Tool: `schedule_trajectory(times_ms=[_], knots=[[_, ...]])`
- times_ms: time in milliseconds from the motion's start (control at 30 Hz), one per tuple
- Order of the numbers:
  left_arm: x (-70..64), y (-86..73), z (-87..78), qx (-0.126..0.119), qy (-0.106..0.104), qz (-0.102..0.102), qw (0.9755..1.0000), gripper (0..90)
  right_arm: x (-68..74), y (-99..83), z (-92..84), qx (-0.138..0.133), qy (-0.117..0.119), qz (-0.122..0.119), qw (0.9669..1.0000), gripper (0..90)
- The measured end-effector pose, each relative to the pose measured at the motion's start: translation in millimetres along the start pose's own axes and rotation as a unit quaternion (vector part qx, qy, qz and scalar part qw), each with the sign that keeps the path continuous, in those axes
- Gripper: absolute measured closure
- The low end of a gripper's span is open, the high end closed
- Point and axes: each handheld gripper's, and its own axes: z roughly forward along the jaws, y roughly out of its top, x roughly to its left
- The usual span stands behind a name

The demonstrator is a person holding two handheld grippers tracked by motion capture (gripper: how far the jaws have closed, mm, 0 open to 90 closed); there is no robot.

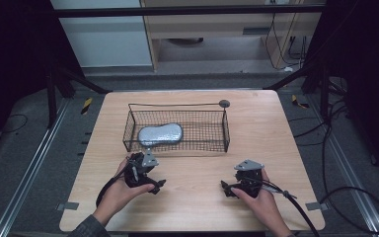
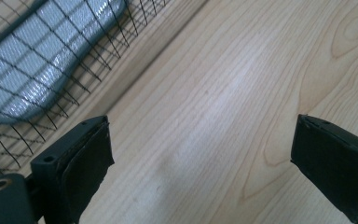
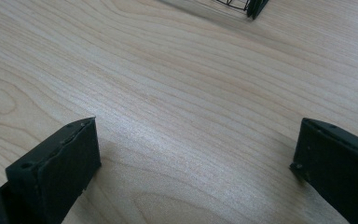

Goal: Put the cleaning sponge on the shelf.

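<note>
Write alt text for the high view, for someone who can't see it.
A person's two hands rest on a wooden table, each holding open tongs: the left tongs and the right tongs. Beyond them sits a black wire basket containing a silver-grey pouch.

High view above the table (image 1: 187,197); both gripper views low, close, sharing its wood.

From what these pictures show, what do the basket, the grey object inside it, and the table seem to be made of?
Basket: thin black wire mesh, probably coated metal; open grid you can see through.
Grey object: silvery, with a fine woven texture and soft shine in the left gripper view; perhaps fabric or foil-like pouch, uncertain.
Table: pale wood or wood-look laminate, matte; grain lines and knots show.
</note>
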Motion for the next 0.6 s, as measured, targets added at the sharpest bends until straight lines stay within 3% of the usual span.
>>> schedule_trajectory(times_ms=[267,333,600], knots=[[19.2,-28.5,2.8,0.001,0.02,-0.043,0.9989,4.7,0.1,0.0,0.0,0.0,0.0,0.0,1.0,0.7],[26.2,-37.4,2.6,-0.001,0.026,-0.064,0.9976,4.8,0.2,0.0,-0.1,0.0,0.001,0.0,1.0,0.7],[52.9,-62.0,1.5,0.0,0.059,-0.111,0.992,4.3,0.2,0.0,0.0,0.0,0.001,0.0,1.0,0.6]])
